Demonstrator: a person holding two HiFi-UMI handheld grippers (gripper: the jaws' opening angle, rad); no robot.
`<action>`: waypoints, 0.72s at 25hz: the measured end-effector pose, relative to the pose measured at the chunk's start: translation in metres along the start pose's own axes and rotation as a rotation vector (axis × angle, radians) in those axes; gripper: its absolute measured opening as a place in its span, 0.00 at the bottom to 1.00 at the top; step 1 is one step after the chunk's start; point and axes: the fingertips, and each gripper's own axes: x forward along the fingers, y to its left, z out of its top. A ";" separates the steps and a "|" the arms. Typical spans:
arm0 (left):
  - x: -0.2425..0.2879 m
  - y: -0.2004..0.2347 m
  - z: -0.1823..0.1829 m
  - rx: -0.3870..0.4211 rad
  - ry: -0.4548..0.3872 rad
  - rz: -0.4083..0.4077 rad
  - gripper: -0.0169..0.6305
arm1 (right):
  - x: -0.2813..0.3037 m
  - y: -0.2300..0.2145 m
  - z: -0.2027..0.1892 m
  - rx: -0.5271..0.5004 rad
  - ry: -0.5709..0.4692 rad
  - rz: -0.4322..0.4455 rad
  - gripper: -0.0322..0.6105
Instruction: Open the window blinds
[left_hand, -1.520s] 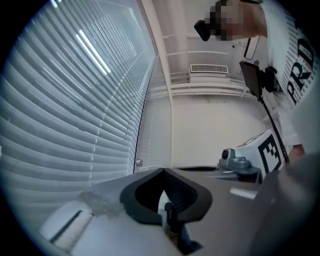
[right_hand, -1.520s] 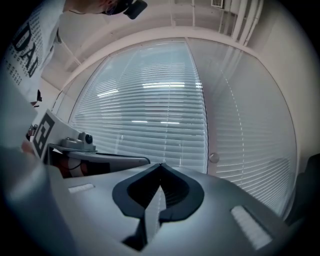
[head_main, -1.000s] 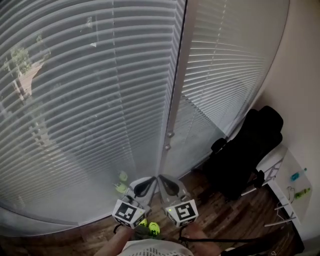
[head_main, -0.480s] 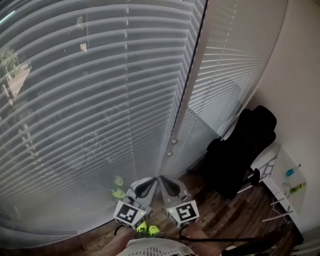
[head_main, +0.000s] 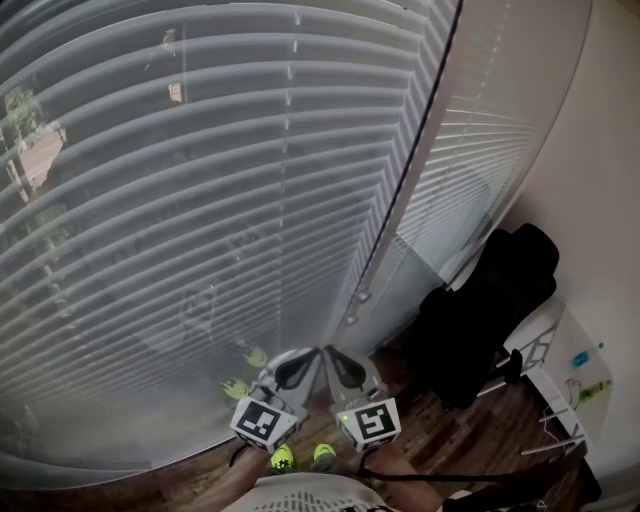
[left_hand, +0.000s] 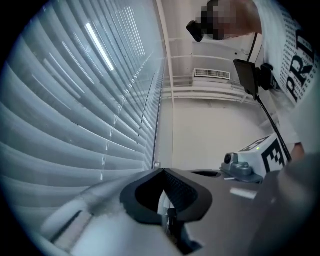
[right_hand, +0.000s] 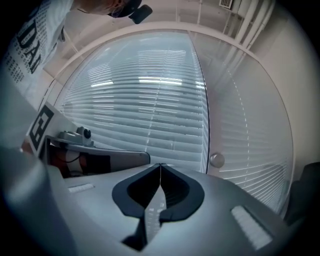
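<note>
Closed white slatted blinds (head_main: 200, 200) fill the window ahead, with a second panel (head_main: 480, 150) to the right of a slim upright frame (head_main: 400, 200). Two small round cord knobs (head_main: 357, 306) hang low by that frame. My left gripper (head_main: 314, 351) and right gripper (head_main: 328, 350) are side by side at the bottom, tips nearly together, pointing at the blinds just short of the knobs. Both are shut and hold nothing. In the left gripper view the left gripper (left_hand: 162, 170) points along the slats (left_hand: 75, 100). In the right gripper view the right gripper (right_hand: 160, 164) has a knob (right_hand: 216, 160) to its right.
A black chair (head_main: 485, 310) stands at the right against the wall, with a white desk (head_main: 575, 365) beside it. The floor (head_main: 440, 430) is dark wood. The person's yellow-green shoes (head_main: 300, 457) show under the grippers.
In the head view the upright frame and knobs have slid to the right as the person and both grippers shifted left along the blinds. Both jaws stay shut.
</note>
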 end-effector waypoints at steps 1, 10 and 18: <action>0.007 0.004 -0.003 0.010 0.008 0.000 0.01 | 0.005 -0.006 -0.002 0.000 -0.004 0.001 0.07; 0.053 -0.018 0.007 0.052 0.053 0.058 0.01 | -0.010 -0.072 0.018 -0.073 -0.037 -0.019 0.25; 0.075 -0.015 0.017 0.087 0.036 0.124 0.01 | 0.001 -0.109 0.026 -0.144 -0.038 -0.051 0.31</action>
